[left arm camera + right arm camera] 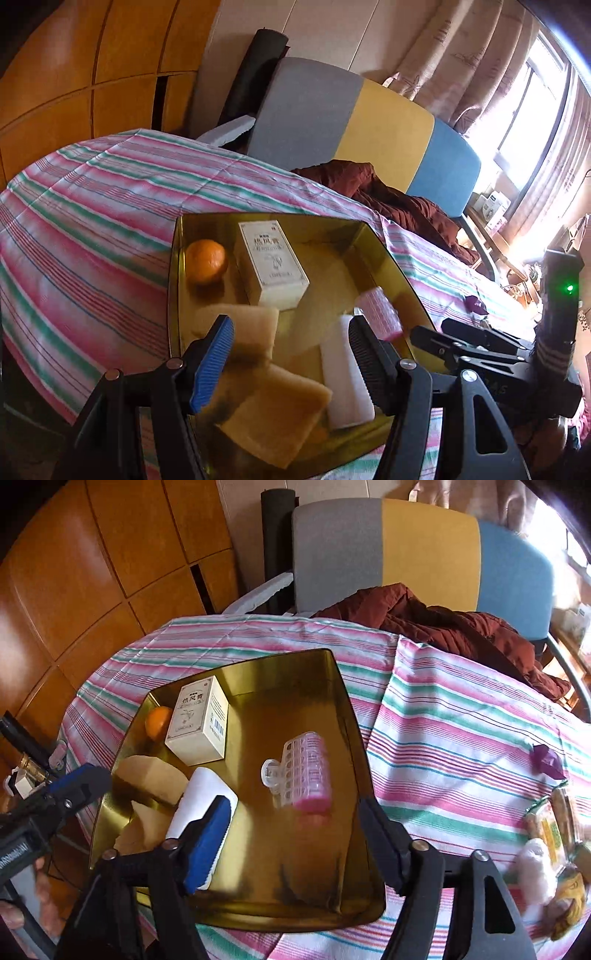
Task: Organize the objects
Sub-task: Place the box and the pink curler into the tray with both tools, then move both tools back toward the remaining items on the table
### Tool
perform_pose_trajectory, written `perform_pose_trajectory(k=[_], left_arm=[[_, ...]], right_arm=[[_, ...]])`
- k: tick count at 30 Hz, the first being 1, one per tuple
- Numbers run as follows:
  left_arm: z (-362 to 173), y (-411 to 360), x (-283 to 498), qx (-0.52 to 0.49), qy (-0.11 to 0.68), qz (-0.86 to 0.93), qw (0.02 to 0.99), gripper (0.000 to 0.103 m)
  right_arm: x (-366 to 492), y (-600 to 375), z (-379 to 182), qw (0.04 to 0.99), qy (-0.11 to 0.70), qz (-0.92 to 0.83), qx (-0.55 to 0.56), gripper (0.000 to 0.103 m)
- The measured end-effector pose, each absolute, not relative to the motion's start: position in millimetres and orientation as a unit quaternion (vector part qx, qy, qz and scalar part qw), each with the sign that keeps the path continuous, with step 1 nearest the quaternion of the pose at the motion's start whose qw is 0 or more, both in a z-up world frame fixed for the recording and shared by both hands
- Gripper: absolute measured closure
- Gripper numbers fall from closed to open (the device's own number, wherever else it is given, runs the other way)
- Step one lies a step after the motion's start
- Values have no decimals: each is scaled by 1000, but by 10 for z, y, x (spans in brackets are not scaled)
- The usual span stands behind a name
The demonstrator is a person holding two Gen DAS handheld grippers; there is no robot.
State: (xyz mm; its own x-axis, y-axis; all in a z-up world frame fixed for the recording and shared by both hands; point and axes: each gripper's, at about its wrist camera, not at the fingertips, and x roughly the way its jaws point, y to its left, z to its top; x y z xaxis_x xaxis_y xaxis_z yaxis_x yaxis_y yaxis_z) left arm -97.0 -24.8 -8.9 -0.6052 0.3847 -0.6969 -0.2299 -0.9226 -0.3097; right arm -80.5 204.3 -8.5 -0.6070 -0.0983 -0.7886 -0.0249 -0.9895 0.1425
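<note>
— Both grippers sit lowest in frame: left gripper and right gripper, each spread wide, pinching nothing

— What's on the gold tray, mid-frame?

— One orange at its upper left, one white box beside it, one white roll, one pink pill organizer centre, and tan paper in pieces; how many, I can't tell

— Off the tray?

— One purple scrap at right on the striped cloth

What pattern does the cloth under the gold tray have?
The cloth has pink, green and white stripes, clearest in the right wrist view around the gold tray.
</note>
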Motion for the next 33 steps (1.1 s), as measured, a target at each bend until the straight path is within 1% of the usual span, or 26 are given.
perform_pose_trajectory(k=[2, 5, 10, 12, 14, 18, 26, 33], left_arm=[[-99, -221, -890, -407, -90, 892, 172, 37], [-93, -185, -775, -400, -76, 897, 172, 37], [-70, -154, -641, -392, -54, 903, 169, 37], [-61, -150, -603, -392, -51, 903, 166, 36], [-43, -138, -545, -386, -42, 907, 163, 32], [-7, -91, -435, -375, -20, 913, 163, 30], [-12, 42, -292, -373, 8, 911, 178, 30], [-13, 189, -223, -374, 22, 906, 198, 30]], right_arm=[[-713, 2044, -50, 15, -68, -899, 433, 12], [-572, 2013, 6, 11, -61, -909, 413, 0], [-398, 1931, 94, 1, -41, -922, 384, 0], [-343, 1900, 102, -3, -32, -924, 380, 0], [-295, 1884, 99, -8, -26, -925, 378, 0], [-212, 1926, 65, -14, -29, -924, 381, 0], [-21, 2206, 32, -51, -37, -922, 381, 0], [130, 2638, 38, -100, -41, -918, 381, 0]])
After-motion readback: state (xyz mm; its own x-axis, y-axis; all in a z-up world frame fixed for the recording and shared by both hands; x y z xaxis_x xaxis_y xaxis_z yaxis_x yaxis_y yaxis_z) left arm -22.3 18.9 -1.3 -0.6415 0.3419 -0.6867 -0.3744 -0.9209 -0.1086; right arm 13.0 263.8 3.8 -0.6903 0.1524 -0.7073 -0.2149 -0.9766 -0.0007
